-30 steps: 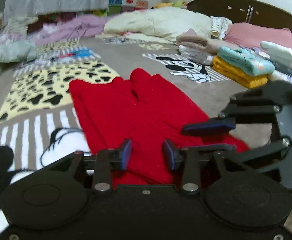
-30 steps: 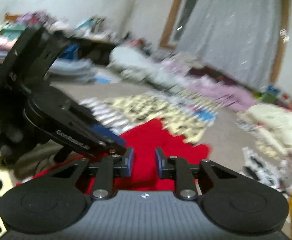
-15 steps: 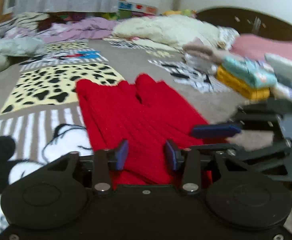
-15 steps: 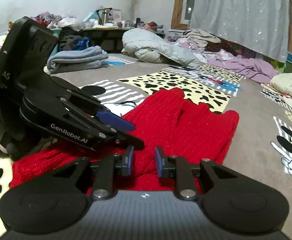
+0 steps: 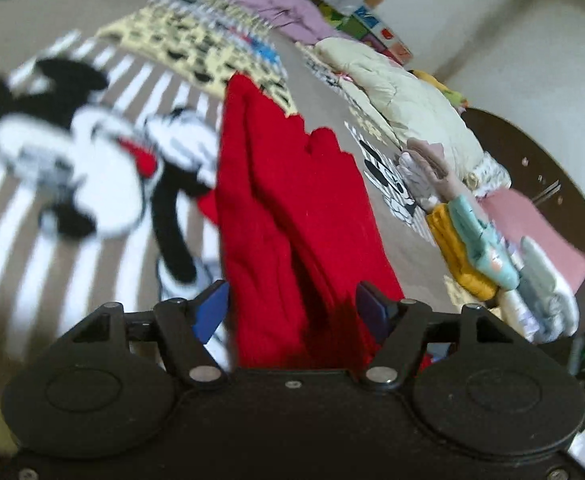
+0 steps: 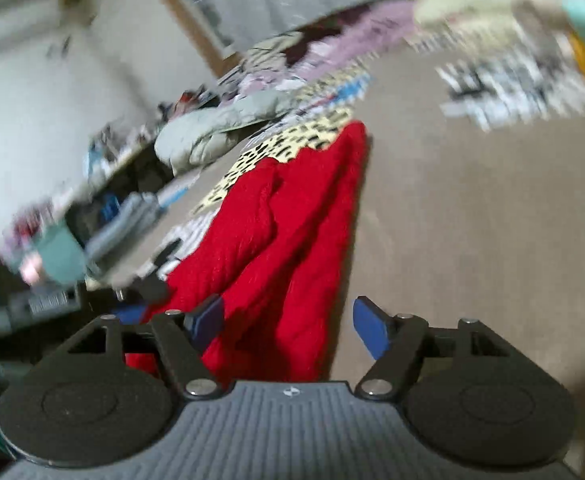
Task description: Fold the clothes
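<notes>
**Ana:** Nearest the left camera, the left gripper [image 5: 292, 314] has its fingers spreading, and the near end of the red garment [image 5: 288, 208] lies between them. Are the blue pads [image 5: 211, 312] pressing it?

**Ben:** I see no pinch; there is a gap on both sides. The right gripper [image 6: 288, 322] is likewise opening, with the garment's near right edge between its fingers and nothing clamped.

**Ana:** So where does the cloth sit?

**Ben:** On the bed cover [image 5: 52, 248], running from just ahead of both grippers away toward the yellow spotted patch [image 5: 196, 52]. It looks folded lengthwise, with a ridge down the middle.

**Ana:** How would you take the next grip?

**Ben:** I'd judge the near end needs catching at its two corners, one per gripper, through all layers. Close only once the cloth is well inside the fingers, then lift both hands evenly and carry the near end toward the far end, so the edges meet.

**Ana:** Risks?

**Ben:** Pinching only the top layer, or snagging the cover. Farther right, the stack of folded clothes [image 5: 488, 240] stands well apart, so it won't interfere.
</notes>
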`<state>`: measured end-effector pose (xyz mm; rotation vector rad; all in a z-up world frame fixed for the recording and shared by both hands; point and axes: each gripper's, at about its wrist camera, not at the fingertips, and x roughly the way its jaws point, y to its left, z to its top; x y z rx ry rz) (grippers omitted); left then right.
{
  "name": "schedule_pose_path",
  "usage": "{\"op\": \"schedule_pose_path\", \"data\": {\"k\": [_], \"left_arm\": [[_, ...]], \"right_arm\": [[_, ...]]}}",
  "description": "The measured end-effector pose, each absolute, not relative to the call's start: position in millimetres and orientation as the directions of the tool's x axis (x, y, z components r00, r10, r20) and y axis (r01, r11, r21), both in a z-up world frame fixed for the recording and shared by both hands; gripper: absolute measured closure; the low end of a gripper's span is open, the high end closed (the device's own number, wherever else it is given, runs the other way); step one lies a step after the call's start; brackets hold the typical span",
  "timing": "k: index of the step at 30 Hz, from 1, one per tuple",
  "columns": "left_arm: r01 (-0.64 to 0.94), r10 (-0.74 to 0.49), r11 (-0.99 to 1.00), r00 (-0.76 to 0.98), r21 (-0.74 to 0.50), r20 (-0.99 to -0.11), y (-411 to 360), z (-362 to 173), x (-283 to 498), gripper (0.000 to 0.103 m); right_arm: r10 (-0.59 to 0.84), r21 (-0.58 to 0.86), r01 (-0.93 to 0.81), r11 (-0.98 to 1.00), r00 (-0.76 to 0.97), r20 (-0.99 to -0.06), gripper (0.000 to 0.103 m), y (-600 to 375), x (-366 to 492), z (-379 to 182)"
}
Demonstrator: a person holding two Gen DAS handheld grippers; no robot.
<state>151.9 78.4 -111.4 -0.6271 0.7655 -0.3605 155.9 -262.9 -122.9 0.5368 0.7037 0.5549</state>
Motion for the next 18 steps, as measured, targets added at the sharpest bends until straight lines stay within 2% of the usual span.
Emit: {"op": "schedule_pose_path", "data": {"k": [3, 6, 10, 12, 14, 16, 17, 18], "left_arm": [[0.017, -0.542, 0.706, 0.657, -0.708, -0.524, 78, -122, 143, 0.033], [-0.044, -0.578, 0.629, 0.642, -0.776, -0.504, 83, -126, 133, 0.033], [-0.078, -0.581, 0.607, 0.636, -0.791, -0.508, 79, -127, 128, 0.033], [-0.096, -0.575, 0.599, 0.64, -0.795, -0.51, 81, -129, 129, 0.035], [-0.115, -0.56, 0.605, 0.642, -0.788, -0.523, 82, -131, 130, 0.054], [-0.124, -0.547, 0.617, 0.642, -0.777, -0.537, 83, -134, 130, 0.066], [-0.12, -0.547, 0.621, 0.642, -0.775, -0.538, 84, -135, 130, 0.069], [-0.109, -0.549, 0.626, 0.642, -0.773, -0.535, 85, -136, 131, 0.07]], "right_arm": [[0.703, 0.747, -0.224, 0.626, 0.576, -0.417, 0.031, -266, 151, -141], [0.739, 0.802, -0.197, 0.563, 0.555, -0.382, 0.032, -263, 144, -148], [0.748, 0.859, -0.127, 0.496, 0.566, -0.348, 0.044, -266, 138, -158], [0.748, 0.88, -0.095, 0.465, 0.573, -0.334, 0.047, -268, 138, -163], [0.75, 0.902, -0.067, 0.426, 0.585, -0.31, 0.048, -268, 140, -167], [0.745, 0.911, -0.05, 0.41, 0.595, -0.302, 0.054, -268, 142, -172], [0.743, 0.906, -0.054, 0.42, 0.595, -0.309, 0.056, -267, 143, -173], [0.739, 0.897, -0.061, 0.437, 0.593, -0.32, 0.063, -265, 143, -173]]}}
